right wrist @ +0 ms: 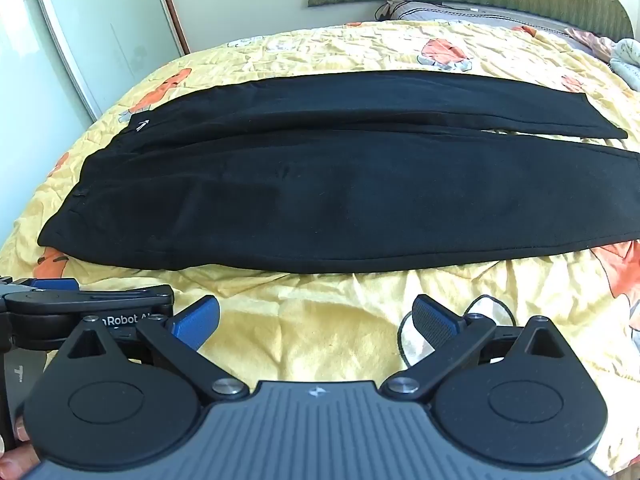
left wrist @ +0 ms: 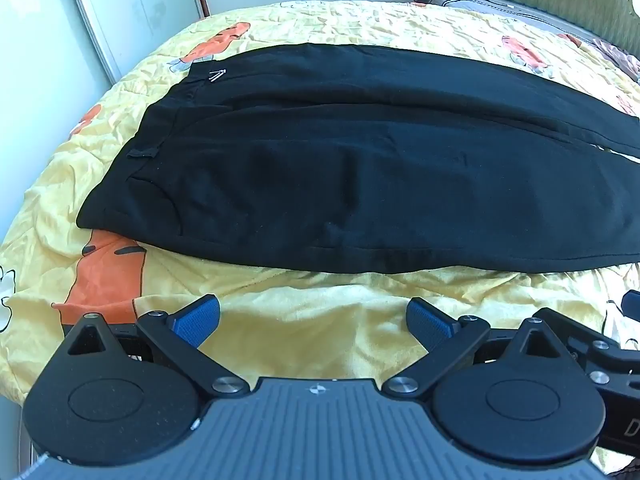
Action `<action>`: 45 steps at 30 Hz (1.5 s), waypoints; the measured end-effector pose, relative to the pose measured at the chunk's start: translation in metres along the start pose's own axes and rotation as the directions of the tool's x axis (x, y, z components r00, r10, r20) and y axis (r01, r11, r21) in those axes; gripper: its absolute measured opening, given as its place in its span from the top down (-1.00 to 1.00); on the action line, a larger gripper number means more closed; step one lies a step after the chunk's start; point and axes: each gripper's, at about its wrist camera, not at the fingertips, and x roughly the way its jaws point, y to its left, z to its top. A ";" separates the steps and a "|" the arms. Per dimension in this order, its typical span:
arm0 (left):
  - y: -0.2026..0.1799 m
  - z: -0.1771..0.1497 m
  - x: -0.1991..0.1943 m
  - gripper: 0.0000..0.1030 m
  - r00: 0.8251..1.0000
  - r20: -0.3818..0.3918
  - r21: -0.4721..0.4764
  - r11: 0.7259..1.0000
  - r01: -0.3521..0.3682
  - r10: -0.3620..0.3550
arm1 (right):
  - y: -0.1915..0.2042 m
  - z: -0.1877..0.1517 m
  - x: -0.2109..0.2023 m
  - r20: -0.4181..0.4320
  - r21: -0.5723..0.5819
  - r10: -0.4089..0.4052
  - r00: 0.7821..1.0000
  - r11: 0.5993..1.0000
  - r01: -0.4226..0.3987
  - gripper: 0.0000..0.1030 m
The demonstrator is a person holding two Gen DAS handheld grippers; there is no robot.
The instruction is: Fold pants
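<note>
Pants lie flat and unfolded across the frame's middle on the yellow bedspread, with left gripper and right gripper both spread wide and empty below, so folding looks unstarted, needing the near edge pinched.

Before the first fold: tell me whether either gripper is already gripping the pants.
No: the left gripper and right gripper are both open over the yellow bedspread, short of the black pants.
</note>
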 end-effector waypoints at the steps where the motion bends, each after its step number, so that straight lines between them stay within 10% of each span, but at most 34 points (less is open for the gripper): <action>1: 0.000 0.000 0.000 -0.96 1.000 0.000 0.002 1.000 0.000 0.000 | -0.001 0.000 0.000 -0.001 0.006 0.004 1.000 1.000 -0.004 -1.00; 45: 0.003 -0.004 0.009 -0.95 0.999 -0.032 -0.028 1.000 0.002 -0.003 | -0.003 0.001 0.002 -0.004 -0.006 0.002 1.000 1.000 -0.002 -1.00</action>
